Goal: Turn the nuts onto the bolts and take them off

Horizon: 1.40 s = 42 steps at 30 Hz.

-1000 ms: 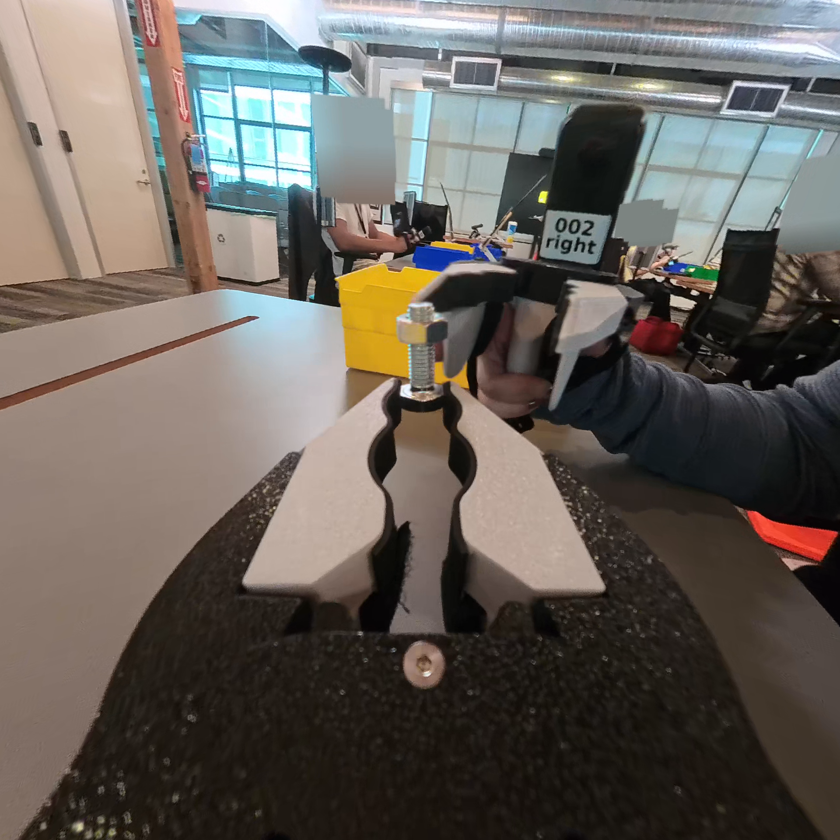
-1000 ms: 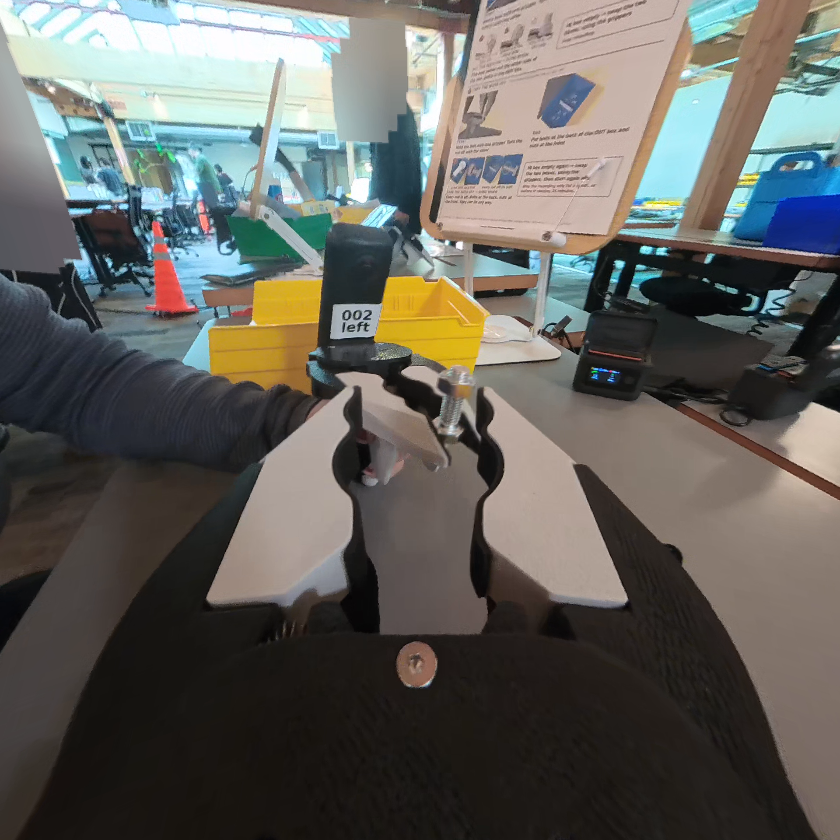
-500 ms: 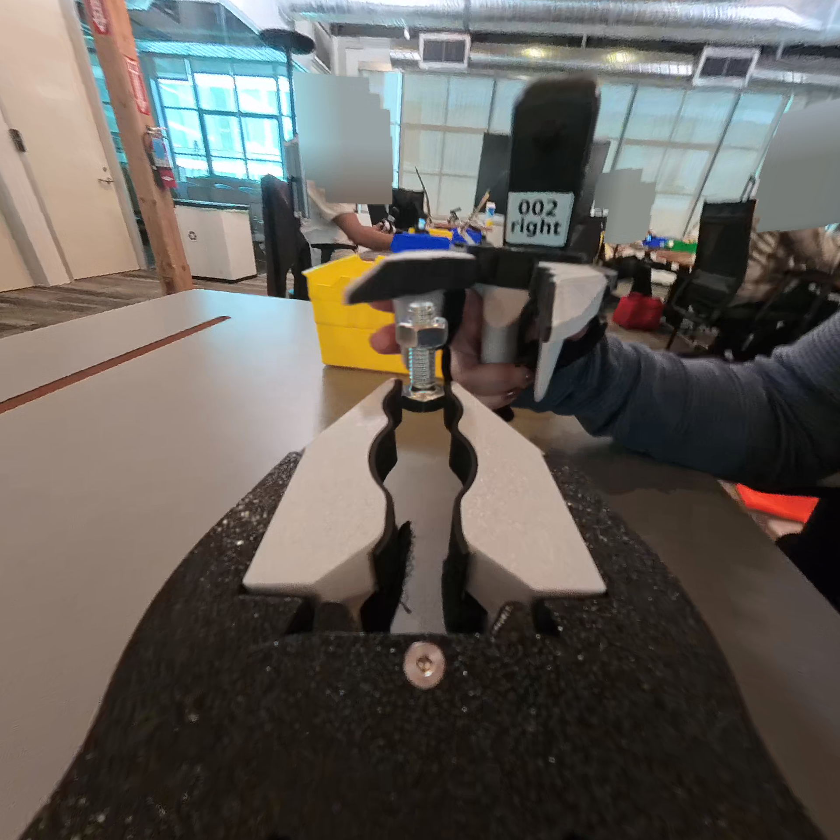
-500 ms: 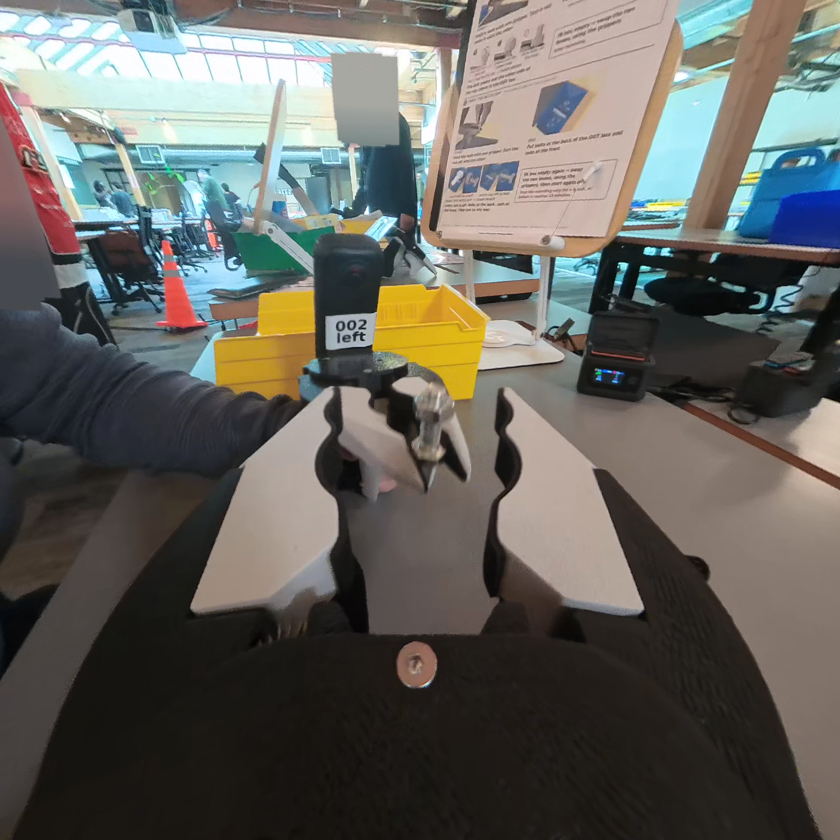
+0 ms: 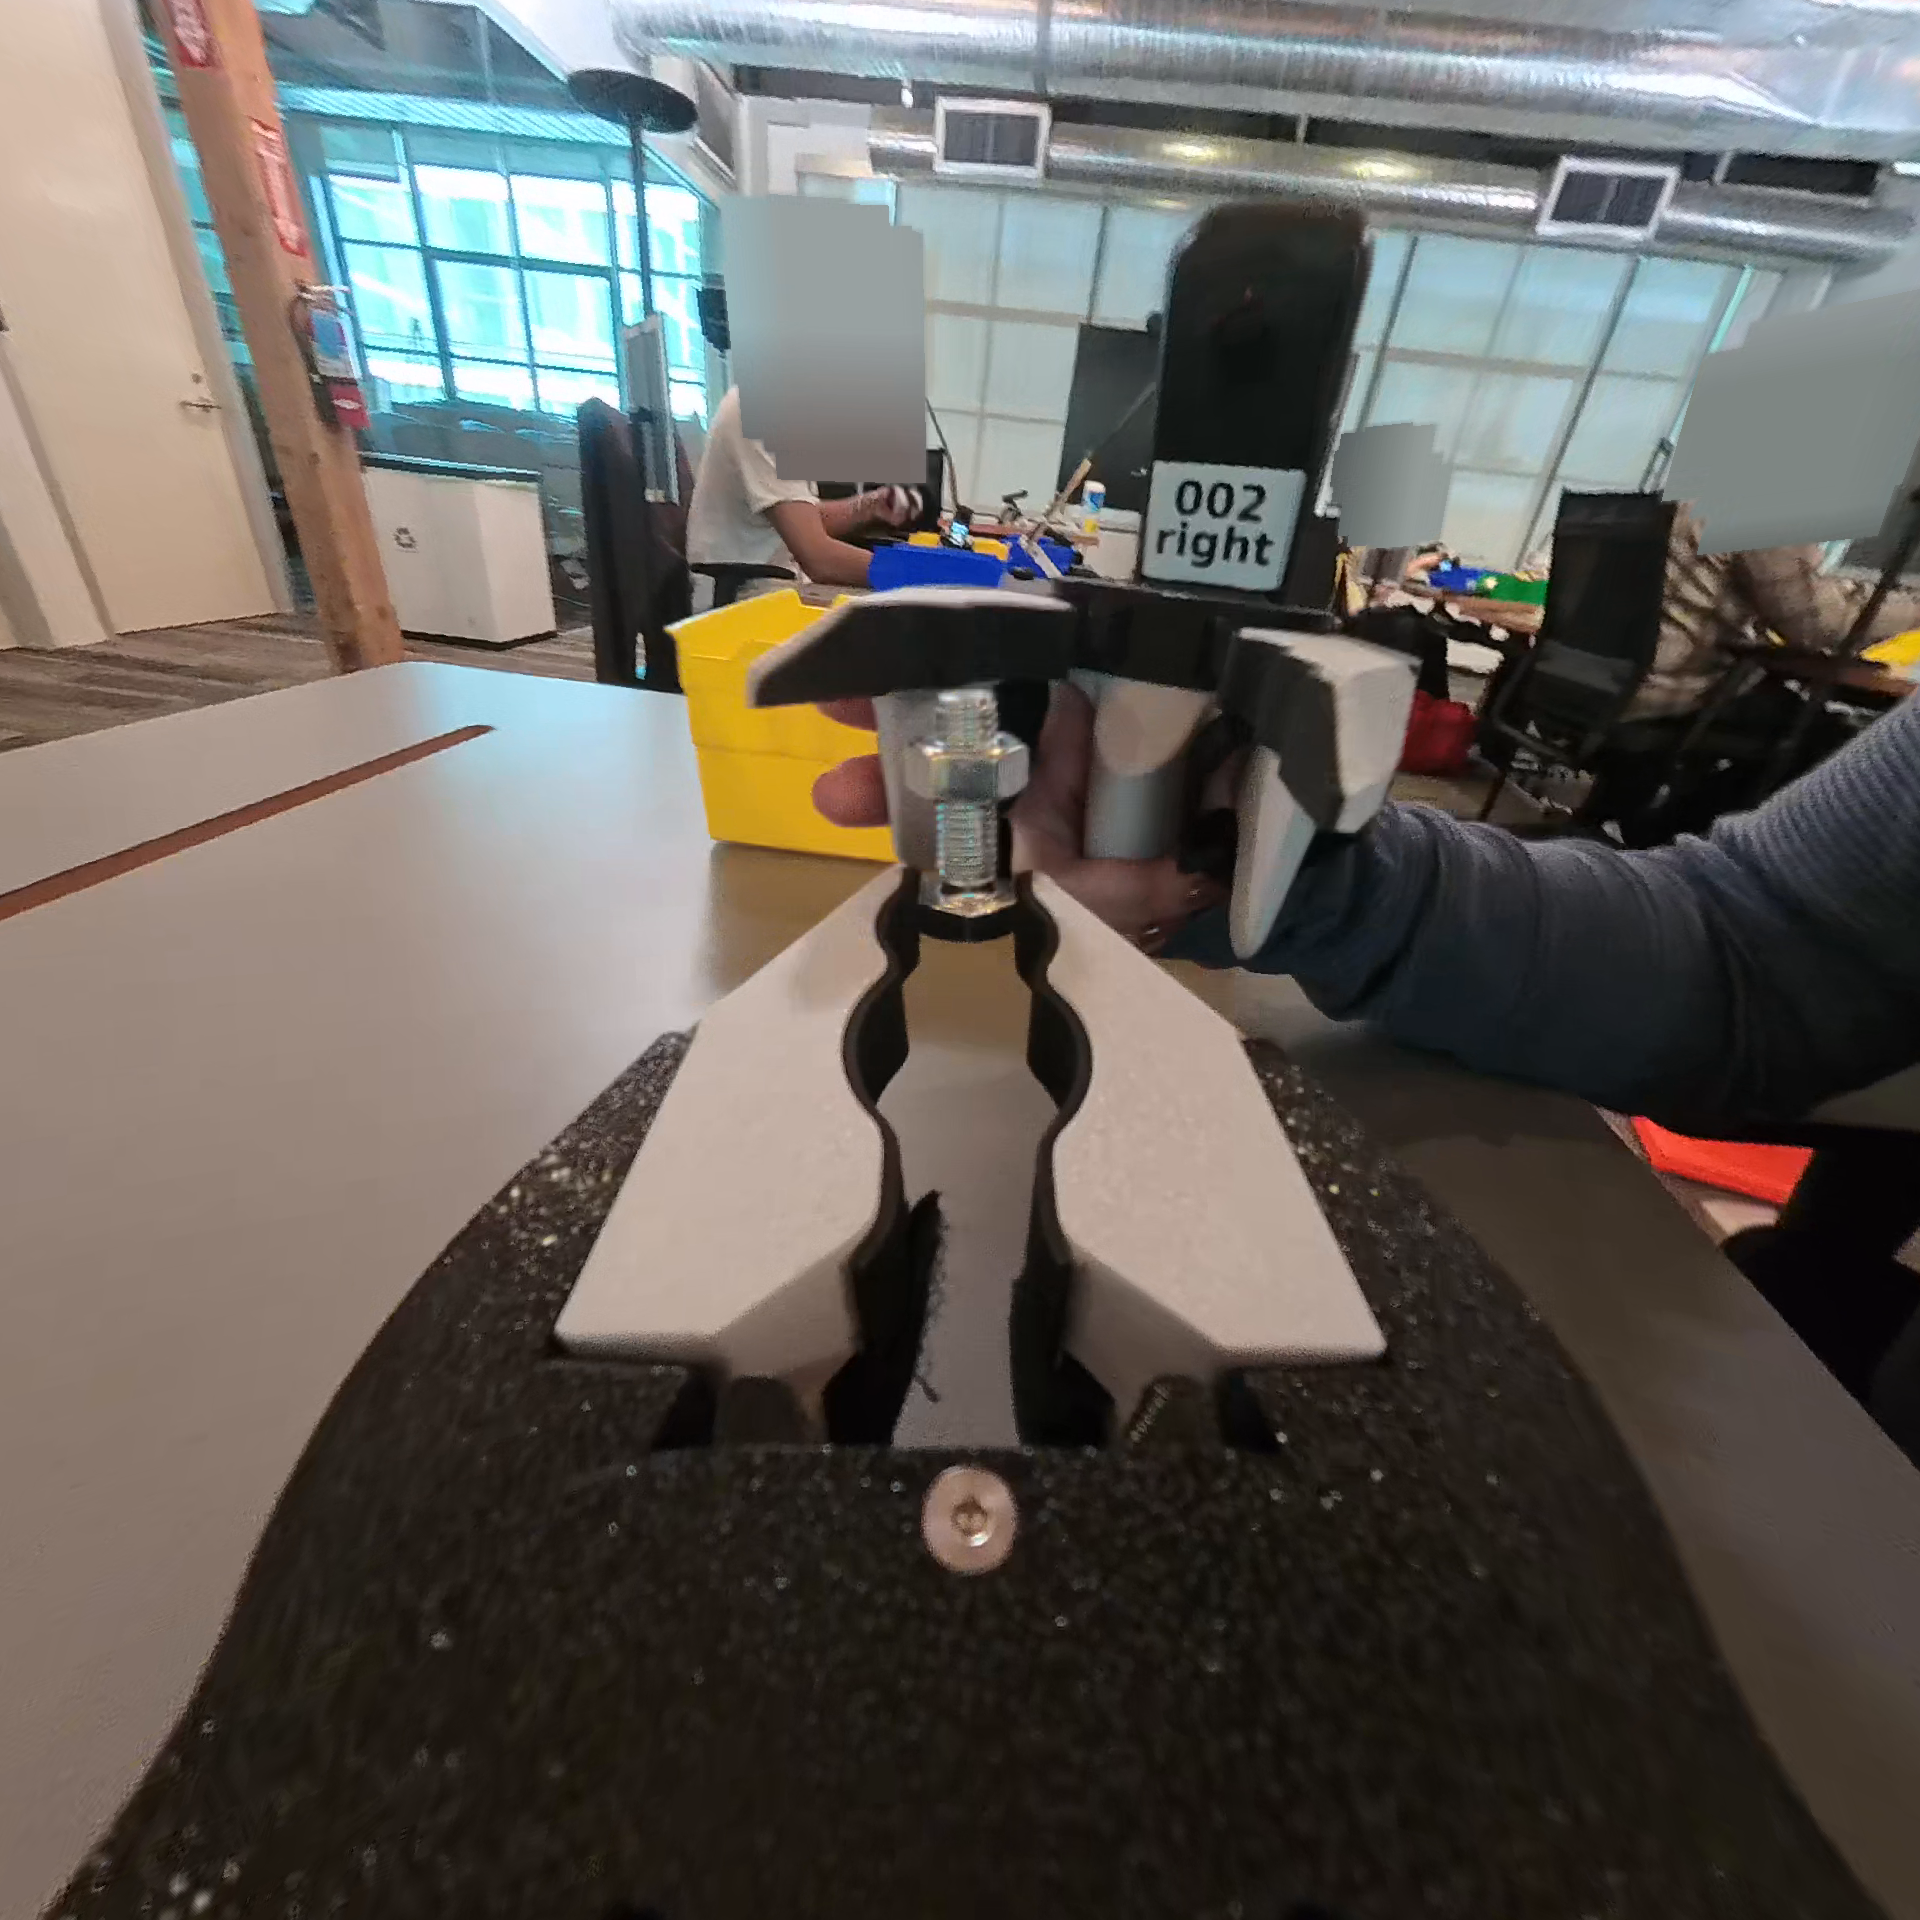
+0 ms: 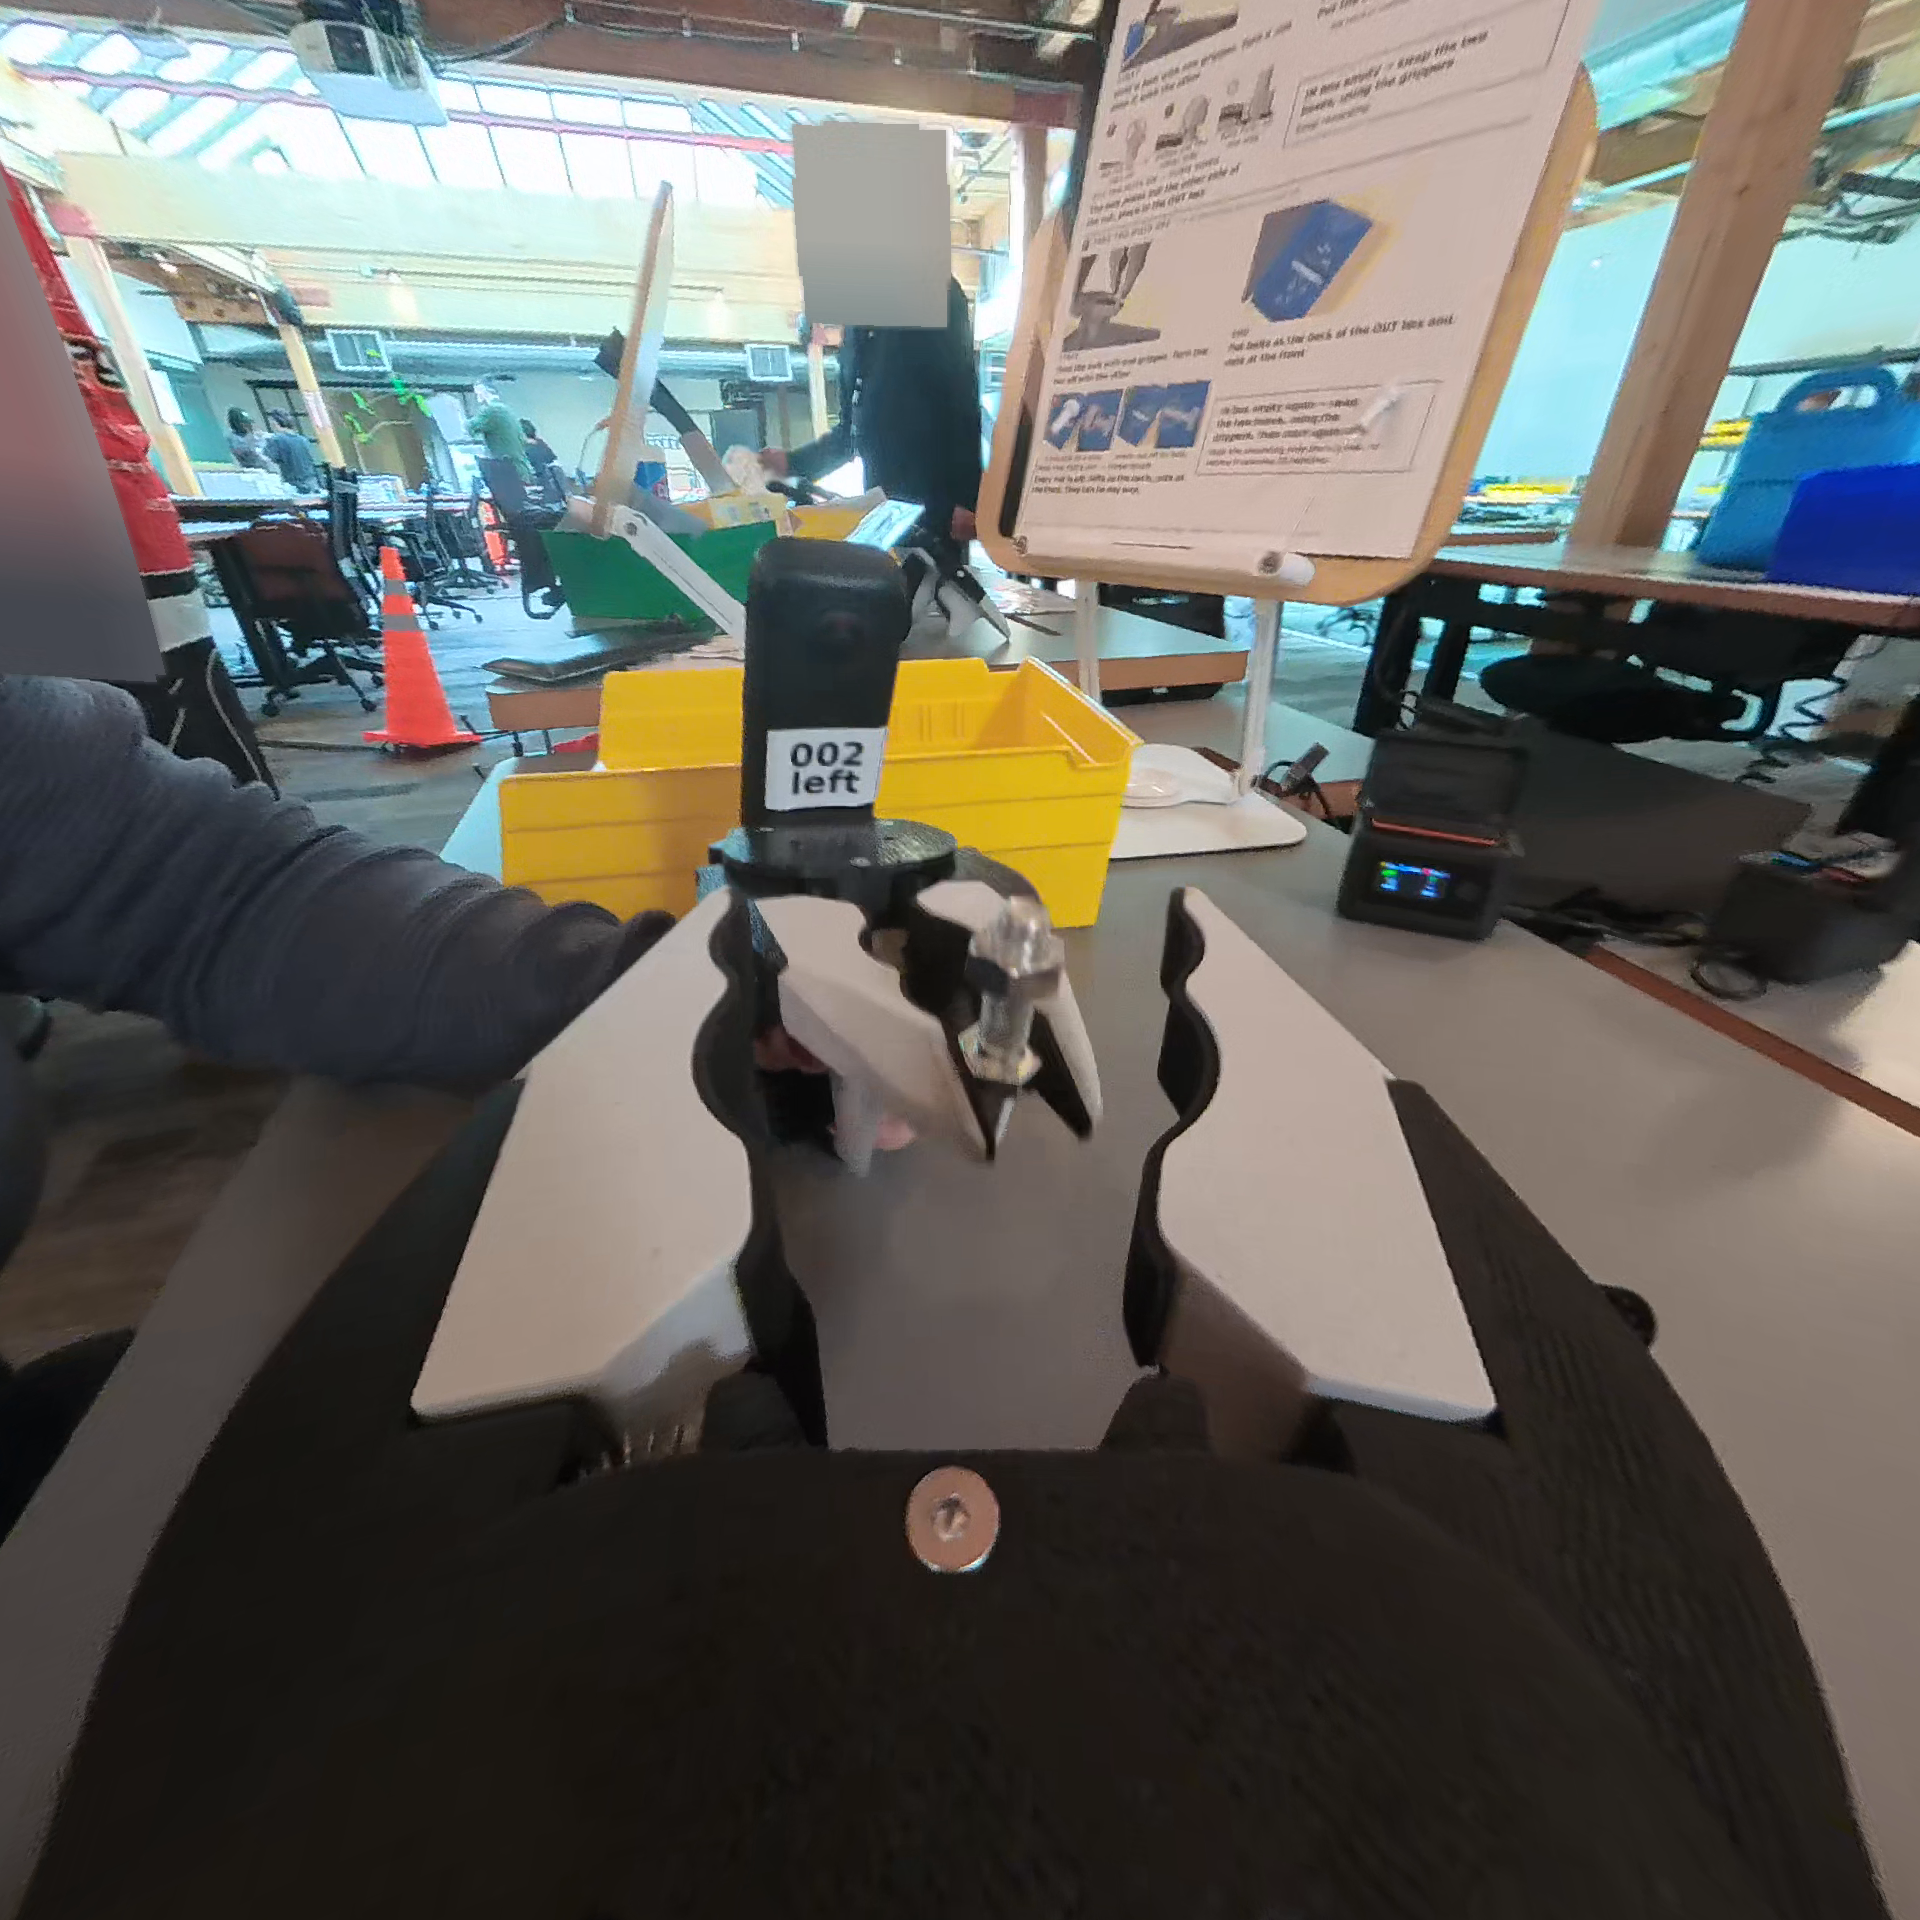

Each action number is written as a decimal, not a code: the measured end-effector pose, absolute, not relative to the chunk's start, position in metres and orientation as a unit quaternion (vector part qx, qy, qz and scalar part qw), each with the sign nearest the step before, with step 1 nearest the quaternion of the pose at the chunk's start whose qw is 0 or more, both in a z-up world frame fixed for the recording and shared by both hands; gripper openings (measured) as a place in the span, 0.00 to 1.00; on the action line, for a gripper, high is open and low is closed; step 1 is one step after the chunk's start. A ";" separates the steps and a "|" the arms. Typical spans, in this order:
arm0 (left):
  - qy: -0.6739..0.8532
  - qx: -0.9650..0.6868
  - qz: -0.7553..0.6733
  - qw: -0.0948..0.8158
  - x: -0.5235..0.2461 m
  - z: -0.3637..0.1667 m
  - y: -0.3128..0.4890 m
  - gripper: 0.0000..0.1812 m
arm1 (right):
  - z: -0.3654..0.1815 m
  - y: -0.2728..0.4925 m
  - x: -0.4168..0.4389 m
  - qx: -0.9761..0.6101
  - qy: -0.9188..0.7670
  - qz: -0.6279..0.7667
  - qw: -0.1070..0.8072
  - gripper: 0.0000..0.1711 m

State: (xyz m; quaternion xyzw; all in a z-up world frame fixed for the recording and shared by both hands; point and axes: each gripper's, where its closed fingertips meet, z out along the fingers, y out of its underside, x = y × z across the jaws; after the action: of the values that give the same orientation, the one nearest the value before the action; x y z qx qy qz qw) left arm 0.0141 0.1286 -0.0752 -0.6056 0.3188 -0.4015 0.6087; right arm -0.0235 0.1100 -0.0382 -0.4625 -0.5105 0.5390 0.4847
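- The bolt (image 5: 961,821) is the landmark: it stands upright, long axis vertical, head down, clamped at the head between the tips of the left gripper (image 5: 966,914), whose jaws are closed on it.
- One nut (image 5: 964,771) sits on the thread, partway down the shank, with bare thread showing above and below it.
- The right gripper (image 6: 961,1049) faces the bolt from the far side. Its jaws are spread wide and hold nothing.
- In the right wrist view the bolt lies between the two open fingers but touches neither.
- In the left wrist view one right finger (image 5: 914,649) reaches over the top of the bolt, and the other finger hangs well off to the side.
- My judgement: the coming move turns on this line-up. The right jaws must come level with the nut and close across its flats, square to the vertical axis.
- The right gripper is the free one and the nearer to the nut; the left only steadies.
- Whether the nut is going on or coming off I cannot tell.
- Count: one bolt, one nut, two grippers, one yellow bin (image 6: 997,769) behind the bolt on the grey worktop (image 5: 312,1039).
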 end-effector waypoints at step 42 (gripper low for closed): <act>0.324 -0.590 -0.405 0.618 0.008 -0.067 0.124 0.09 | -0.039 0.107 -0.022 -0.460 -0.517 0.541 0.478 0.39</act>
State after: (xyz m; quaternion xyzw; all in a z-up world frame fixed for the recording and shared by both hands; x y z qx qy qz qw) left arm 0.0083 0.1237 -0.0672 -0.5905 0.3243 -0.4048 0.6183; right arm -0.0217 0.1074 -0.0389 -0.4601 -0.5169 0.5409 0.4781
